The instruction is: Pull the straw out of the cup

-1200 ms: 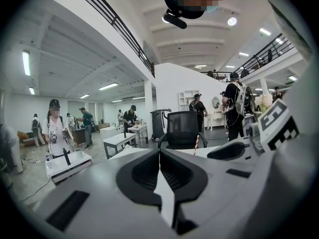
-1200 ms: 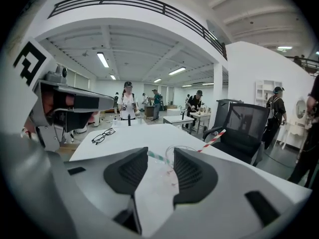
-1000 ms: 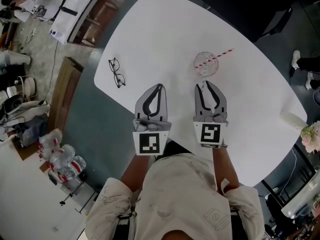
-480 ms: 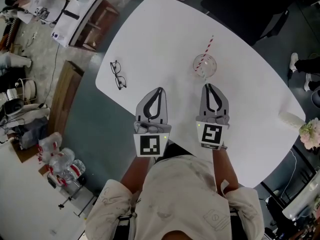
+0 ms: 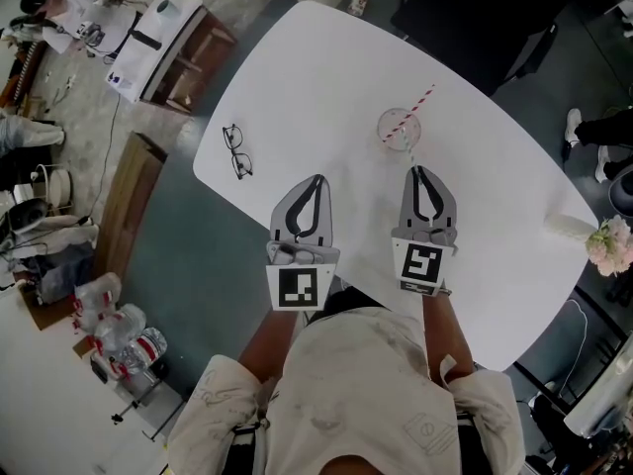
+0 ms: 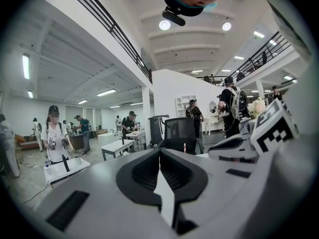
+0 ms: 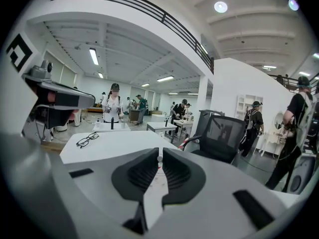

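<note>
Right gripper (image 5: 417,170), jaws just closed, pinches the near end of the red-striped straw (image 5: 423,98) leaning in the cup (image 5: 382,119) just ahead; left gripper (image 5: 316,179) alongside is closed, empty.

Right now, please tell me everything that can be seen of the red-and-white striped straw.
The red-and-white striped straw is thin and straight, and looks like paper. It stands tilted in the clear cup on the white table: its lower end is inside, its upper end sticks out past the far rim. Only the cup visibly touches it.
</note>
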`<state>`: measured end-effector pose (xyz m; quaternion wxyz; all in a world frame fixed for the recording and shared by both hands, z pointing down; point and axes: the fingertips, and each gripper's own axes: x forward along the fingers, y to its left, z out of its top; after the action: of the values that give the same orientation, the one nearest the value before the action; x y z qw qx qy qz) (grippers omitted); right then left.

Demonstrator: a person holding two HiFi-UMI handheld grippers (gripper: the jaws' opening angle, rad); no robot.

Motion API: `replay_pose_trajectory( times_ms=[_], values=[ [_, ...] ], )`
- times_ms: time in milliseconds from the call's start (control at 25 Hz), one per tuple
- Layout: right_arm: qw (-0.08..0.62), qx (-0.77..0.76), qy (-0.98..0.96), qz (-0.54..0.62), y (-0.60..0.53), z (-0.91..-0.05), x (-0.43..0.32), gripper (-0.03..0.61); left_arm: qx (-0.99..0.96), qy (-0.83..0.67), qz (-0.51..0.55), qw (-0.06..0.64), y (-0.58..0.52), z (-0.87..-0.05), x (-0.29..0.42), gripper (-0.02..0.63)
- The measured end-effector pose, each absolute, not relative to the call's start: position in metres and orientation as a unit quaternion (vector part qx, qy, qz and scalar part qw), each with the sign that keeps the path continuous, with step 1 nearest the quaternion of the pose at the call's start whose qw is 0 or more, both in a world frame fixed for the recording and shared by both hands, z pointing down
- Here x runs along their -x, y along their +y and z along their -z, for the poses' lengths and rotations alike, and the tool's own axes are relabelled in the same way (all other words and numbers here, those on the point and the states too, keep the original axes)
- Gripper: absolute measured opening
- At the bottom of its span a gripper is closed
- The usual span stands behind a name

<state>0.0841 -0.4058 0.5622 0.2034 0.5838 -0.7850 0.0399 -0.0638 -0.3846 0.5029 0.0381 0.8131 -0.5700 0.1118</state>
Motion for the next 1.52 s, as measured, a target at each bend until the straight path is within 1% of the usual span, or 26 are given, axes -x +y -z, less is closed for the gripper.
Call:
replay_pose_trajectory(
  times_ms=[440, 1040, 1280, 1520],
  values=[
    [0.182, -0.604, -0.776, -0.017, -0.36, -0.512, -0.087, 0.023, -0.817, -0.573, -0.066, 0.023, -0.334, -0.465, 0.07, 0.006],
    [0.148, -0.629, -0.763, 0.037, -0.264, -0.446, -0.082, 0.023, -0.816, -0.577, -0.022, -0.035, -0.243, -0.407, 0.094, 0.005],
    [0.122, -0.636, -0.761, 0.052, -0.232, -0.42, -0.081, 0.023, -0.811, -0.584, -0.006, -0.043, -0.212, -0.386, 0.108, 0.005],
    [0.091, -0.645, -0.755, 0.081, -0.203, -0.384, -0.083, 0.023, -0.806, -0.587, 0.033, -0.062, -0.183, -0.353, 0.118, 0.005]
  ],
)
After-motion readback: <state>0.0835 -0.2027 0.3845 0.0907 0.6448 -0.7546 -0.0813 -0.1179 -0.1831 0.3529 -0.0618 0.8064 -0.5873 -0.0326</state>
